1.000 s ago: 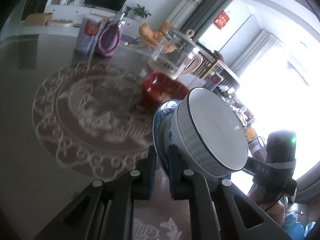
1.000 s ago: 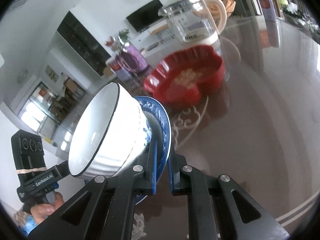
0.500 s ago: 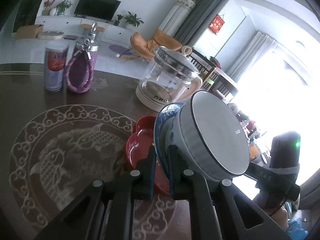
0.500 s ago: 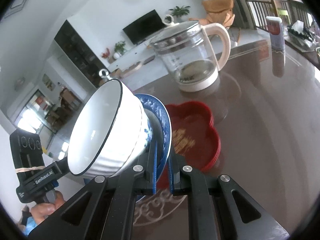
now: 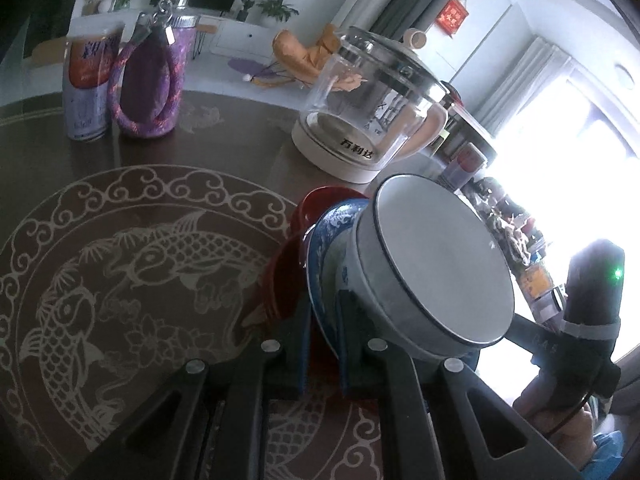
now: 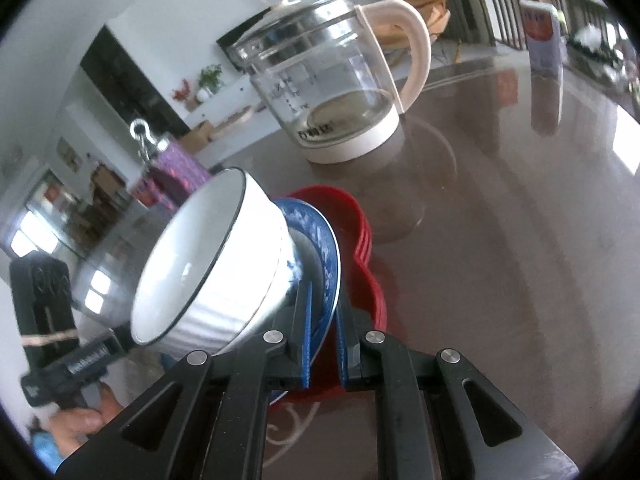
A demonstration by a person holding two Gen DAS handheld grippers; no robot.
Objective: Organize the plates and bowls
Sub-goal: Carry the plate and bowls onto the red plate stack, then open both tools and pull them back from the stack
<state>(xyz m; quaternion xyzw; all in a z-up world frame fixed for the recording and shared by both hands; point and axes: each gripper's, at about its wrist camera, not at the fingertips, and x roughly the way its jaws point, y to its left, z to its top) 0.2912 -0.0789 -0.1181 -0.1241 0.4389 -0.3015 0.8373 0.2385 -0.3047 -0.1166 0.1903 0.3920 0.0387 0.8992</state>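
Gripping the blue plate [image 5: 320, 256] carrying a white bowl [image 6: 208, 264], our left gripper [image 5: 323, 344] stays clenched; our right gripper's [image 6: 323, 344] jaws are opening around its rim, above the red dish [image 6: 360, 240].

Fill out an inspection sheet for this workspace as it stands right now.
Surface: dark glossy table with pale fish inlay.
Job's things: white bowl stacked on blue patterned plate, both above red flower-shaped dish.
Clutter: glass kettle with cream base, purple bottle, drink can.
Grippers: left gripper shut on the plate's rim; right gripper jaws opening, the rim between its fingers.
Cables: thin cord by the hand at the left view's lower right.
Surroundings: living room with television and bright window.
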